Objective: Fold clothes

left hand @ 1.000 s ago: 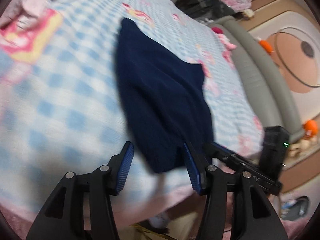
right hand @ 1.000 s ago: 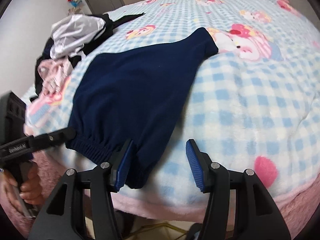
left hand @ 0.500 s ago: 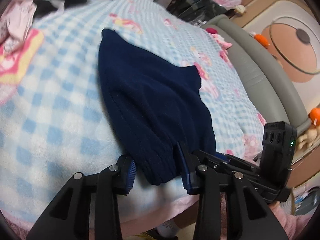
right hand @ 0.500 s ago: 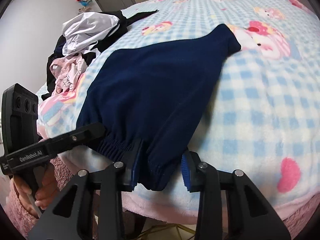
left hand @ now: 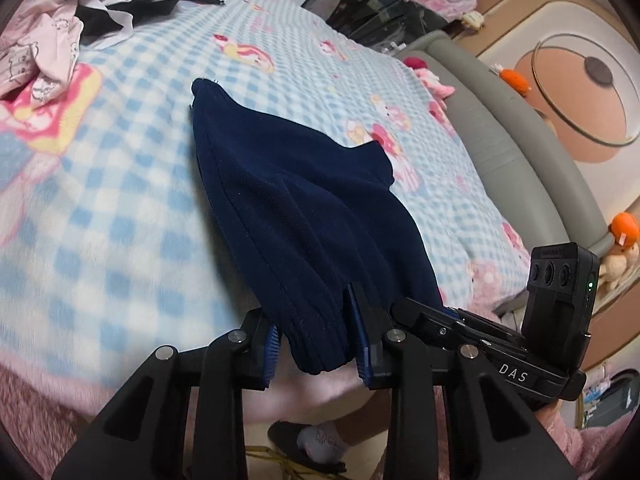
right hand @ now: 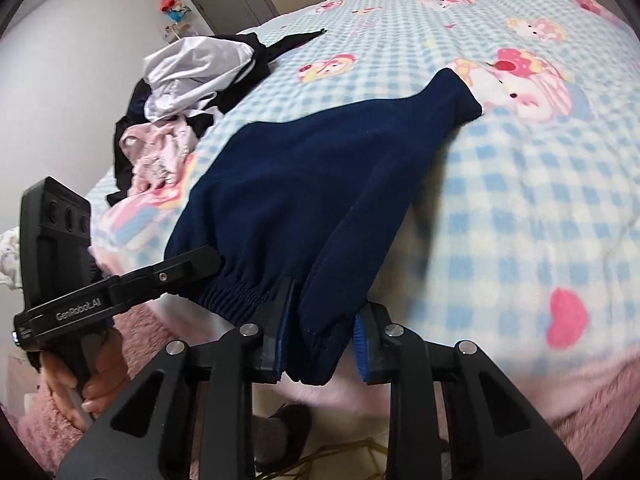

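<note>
A navy fleece garment (left hand: pixel 304 216) lies spread on the blue checked blanket, its elastic waistband at the near bed edge. My left gripper (left hand: pixel 316 340) is shut on one end of the waistband. My right gripper (right hand: pixel 320 344) is shut on the other end of the same garment (right hand: pixel 320 184). Each gripper shows in the other's view: the right one (left hand: pixel 480 344) beside my left, the left one (right hand: pixel 120 288) clamped on the waistband at lower left.
A pile of white, black and pink clothes (right hand: pixel 188 92) lies at the far left of the bed, also in the left wrist view (left hand: pixel 60 28). A grey padded bed rail (left hand: pixel 512 136) runs along the right. The blanket (right hand: pixel 520 200) stretches beyond the garment.
Both grippers moved in onto the waistband corners and closed on them. The garment's near edge is now bunched and slightly lifted between the pads.
</note>
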`<action>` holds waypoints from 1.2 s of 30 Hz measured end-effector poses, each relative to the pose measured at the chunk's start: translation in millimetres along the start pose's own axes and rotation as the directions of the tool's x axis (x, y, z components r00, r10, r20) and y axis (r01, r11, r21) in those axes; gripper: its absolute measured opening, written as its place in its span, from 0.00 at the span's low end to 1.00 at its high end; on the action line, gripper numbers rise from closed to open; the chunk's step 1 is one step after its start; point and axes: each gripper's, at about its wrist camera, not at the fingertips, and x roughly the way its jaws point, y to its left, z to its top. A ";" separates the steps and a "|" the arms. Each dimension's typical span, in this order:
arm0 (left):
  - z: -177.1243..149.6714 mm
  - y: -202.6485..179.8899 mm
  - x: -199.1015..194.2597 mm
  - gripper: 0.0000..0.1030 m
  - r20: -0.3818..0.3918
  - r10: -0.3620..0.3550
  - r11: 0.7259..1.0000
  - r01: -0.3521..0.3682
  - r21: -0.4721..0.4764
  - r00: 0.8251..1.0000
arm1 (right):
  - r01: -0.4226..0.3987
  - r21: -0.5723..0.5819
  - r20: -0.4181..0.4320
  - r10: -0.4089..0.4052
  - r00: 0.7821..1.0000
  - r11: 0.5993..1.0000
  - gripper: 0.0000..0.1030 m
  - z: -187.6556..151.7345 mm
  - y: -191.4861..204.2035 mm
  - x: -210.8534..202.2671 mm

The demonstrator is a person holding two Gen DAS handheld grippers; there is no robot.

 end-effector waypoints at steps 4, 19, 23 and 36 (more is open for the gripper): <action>-5.4 3.8 11.7 0.31 -0.069 0.030 1.000 -0.030 -0.001 0.997 | 0.029 0.004 -0.067 -0.029 0.997 1.000 0.25 -14.9 -2.9 10.1; 65.0 -13.6 11.6 0.34 -0.024 -0.046 0.995 0.047 0.087 0.999 | -0.045 0.059 0.000 0.045 0.999 0.997 0.31 43.3 -13.1 0.7; 93.4 -2.9 25.8 0.34 -0.010 -0.057 0.997 0.057 0.053 0.998 | -0.035 0.050 0.023 0.034 0.999 0.998 0.31 75.1 -12.3 11.4; 18.1 17.6 25.3 0.32 -0.116 -0.010 0.991 -0.006 -0.133 0.993 | 0.006 0.154 -0.090 0.008 0.996 0.988 0.30 36.0 -20.6 22.1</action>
